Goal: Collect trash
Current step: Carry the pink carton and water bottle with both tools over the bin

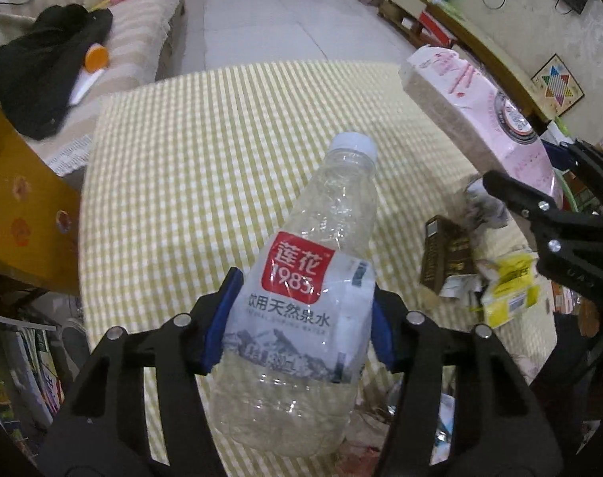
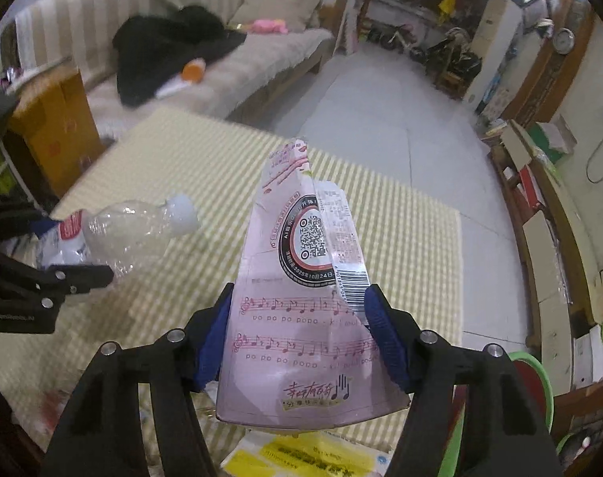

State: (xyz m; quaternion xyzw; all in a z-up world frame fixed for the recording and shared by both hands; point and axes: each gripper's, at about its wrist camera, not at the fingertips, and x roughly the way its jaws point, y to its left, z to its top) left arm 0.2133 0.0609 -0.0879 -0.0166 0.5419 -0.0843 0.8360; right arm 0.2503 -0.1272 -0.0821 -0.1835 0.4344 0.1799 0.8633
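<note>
Jaws first. Left gripper (image 1: 297,318): blue pads clamped on the label band of an empty clear water bottle (image 1: 301,302), held clear of the table. Right gripper (image 2: 297,334): pads pinched on either side of a pink wrapper pack (image 2: 301,298), also held up off the cloth.

Bottle's long axis runs straight out from the left jaws, white cap at the far end, base back toward the hand; grip sits across the middle. Pink pack likewise points away from the right jaws, its narrow torn end farthest, wide end nearest the hand.

Both items hang over the near half of the checked tablecloth (image 1: 206,167). Bottle toward the left edge, pack toward the right.

Loose scraps lie along the near right corner: a brown box (image 1: 446,258), a yellow packet (image 1: 512,290), crumpled paper.

Green-rimmed bin (image 2: 536,373), probably the trash container, shows just beyond the table's right edge, low in the right wrist view. Right hand is nearer it; the pack likely drops first, the bottle has to cross over.
</note>
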